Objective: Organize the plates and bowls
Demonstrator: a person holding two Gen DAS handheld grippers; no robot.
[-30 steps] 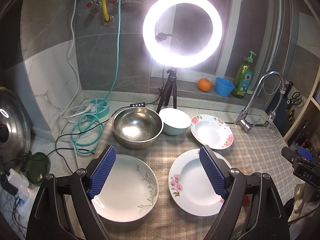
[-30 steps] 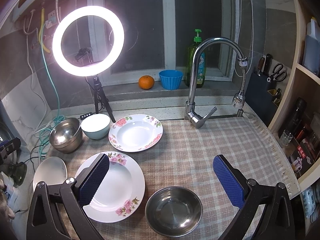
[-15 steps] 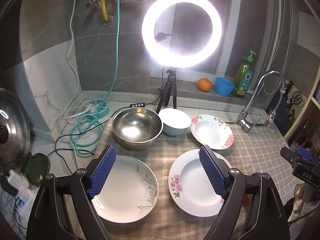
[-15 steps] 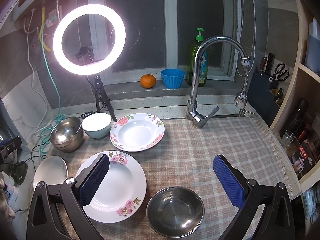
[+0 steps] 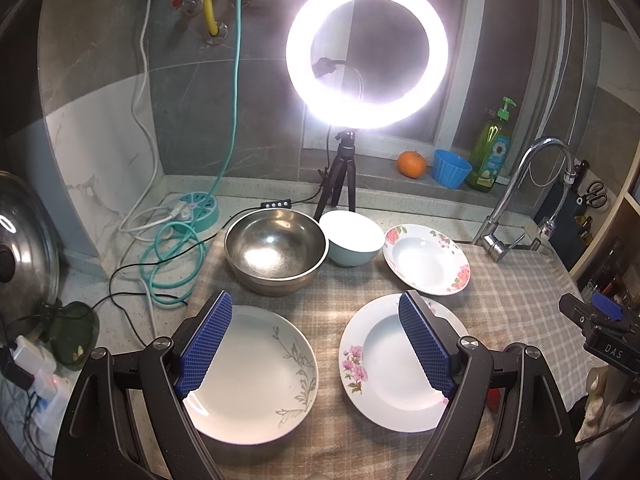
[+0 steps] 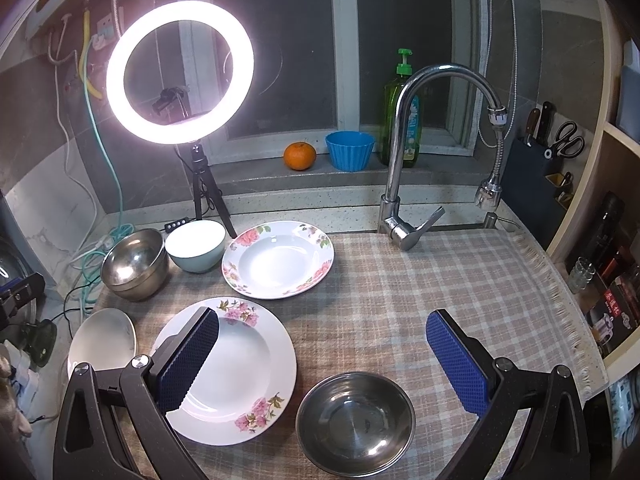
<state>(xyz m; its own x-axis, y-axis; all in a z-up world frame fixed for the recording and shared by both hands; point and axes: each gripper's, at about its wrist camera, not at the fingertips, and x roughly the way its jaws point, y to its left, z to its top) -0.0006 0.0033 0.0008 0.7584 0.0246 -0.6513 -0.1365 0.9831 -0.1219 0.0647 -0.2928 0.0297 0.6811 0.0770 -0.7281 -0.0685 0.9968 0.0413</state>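
Note:
On the checked cloth [image 6: 420, 280] lie a white plate with grey leaves [image 5: 256, 376], a near pink-flowered plate [image 5: 384, 360] [image 6: 240, 364] and a far pink-flowered plate [image 5: 426, 258] [image 6: 278, 258]. A large steel bowl [image 5: 276, 250] [image 6: 134, 262] and a white-and-blue bowl [image 5: 352, 238] [image 6: 196, 246] stand at the back. A small steel bowl [image 6: 356, 422] sits near the front. My left gripper [image 5: 316, 344] is open above and between the two near plates. My right gripper [image 6: 324, 364] is open above the small steel bowl and the near flowered plate. Both are empty.
A ring light on a tripod [image 5: 366, 52] [image 6: 180, 72] stands behind the bowls. A faucet [image 6: 404, 168] [image 5: 516, 200] rises at the back right. Cables and a teal power strip [image 5: 192, 208] lie left of the cloth. An orange [image 6: 300, 156], blue cup [image 6: 350, 150] and soap bottle [image 6: 402, 112] sit on the sill.
The right wrist view has shifted slightly, so the dishes sit a little further right in it. The left gripper has hardly moved. Both grippers stay open.

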